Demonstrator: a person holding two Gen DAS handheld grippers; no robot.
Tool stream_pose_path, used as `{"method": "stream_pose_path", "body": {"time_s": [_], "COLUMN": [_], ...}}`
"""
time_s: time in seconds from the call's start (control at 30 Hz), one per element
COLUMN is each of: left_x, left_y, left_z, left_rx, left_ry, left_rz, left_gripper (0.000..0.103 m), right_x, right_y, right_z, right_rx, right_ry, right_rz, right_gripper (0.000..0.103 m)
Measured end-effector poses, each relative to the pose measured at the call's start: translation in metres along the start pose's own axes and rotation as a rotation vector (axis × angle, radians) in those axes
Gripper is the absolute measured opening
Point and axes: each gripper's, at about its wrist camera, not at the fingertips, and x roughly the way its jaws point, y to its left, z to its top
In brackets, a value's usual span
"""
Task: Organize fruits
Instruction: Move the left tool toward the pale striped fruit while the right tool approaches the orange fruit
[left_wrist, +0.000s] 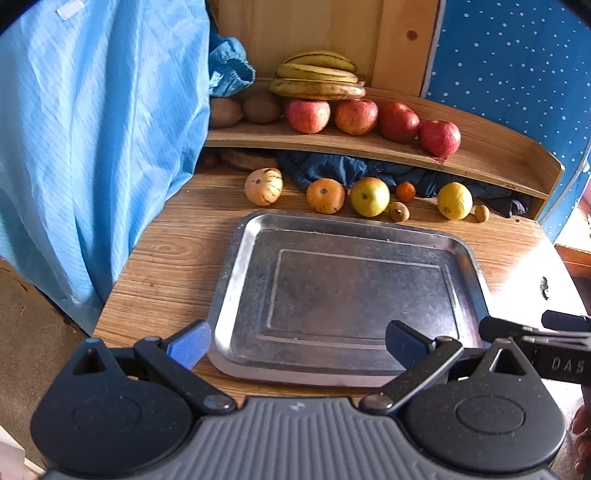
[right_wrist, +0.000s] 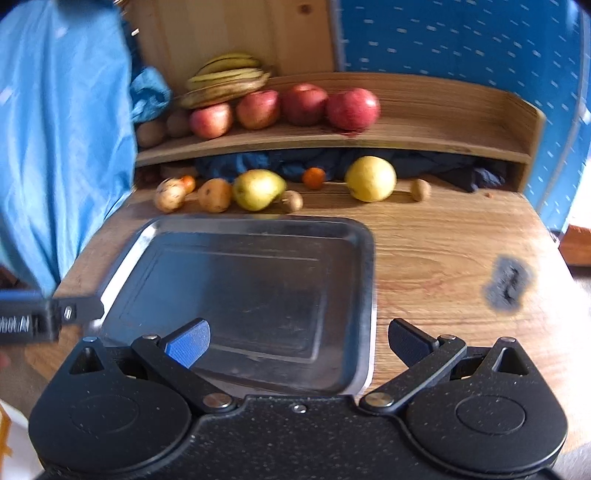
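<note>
You are at the approach step: no fruit has been picked up, and the metal tray (left_wrist: 347, 295) lies bare on the wooden surface (left_wrist: 166, 266). Your left gripper (left_wrist: 297, 345) hovers at the near edge of the tray with its fingers spread wide and nothing between them; your right gripper (right_wrist: 299, 341) sits over the tray's near right corner, its fingers likewise released and empty. The loose fruit lies in a row on the surface just beyond the tray's far rim: a green apple (left_wrist: 369, 196), an orange fruit (left_wrist: 325, 195), a yellow lemon (left_wrist: 455, 201) and several smaller pieces (the right wrist view is blurred, so judge positions from the left). Red apples (left_wrist: 354, 116) and bananas (left_wrist: 317, 77) already rest on the shelf (left_wrist: 480, 155). Judged from this layout, your next move calls for reaching across the tray, centring one fruit between open fingers, then closing gently, since round fruit may roll.
</note>
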Motion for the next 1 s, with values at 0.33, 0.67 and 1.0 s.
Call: {"method": "stream_pose_path", "body": {"time_s": [0.33, 0.67, 1.0], "left_x": [0.018, 0.037, 0.066], "left_y": [0.035, 0.081, 0.107], "left_z": [0.033, 0.06, 0.072], "left_rx": [0.006, 0.105, 0.077], "left_ry": [-0.004, -0.008, 0.042], "left_rz": [-0.035, -0.091, -0.155], "left_gripper": [0.102, 0.102, 0.102], "right_x": [0.013, 0.031, 0.035], "right_y": [0.045, 0.1, 0.114], "right_z": [0.019, 0.018, 0.022], "right_rx": [-0.035, 0.014, -0.048], "right_ry": [-0.025, -0.039, -0.008], "right_rz": [-0.014, -0.089, -0.138], "right_gripper": [0.103, 0.103, 0.103]}}
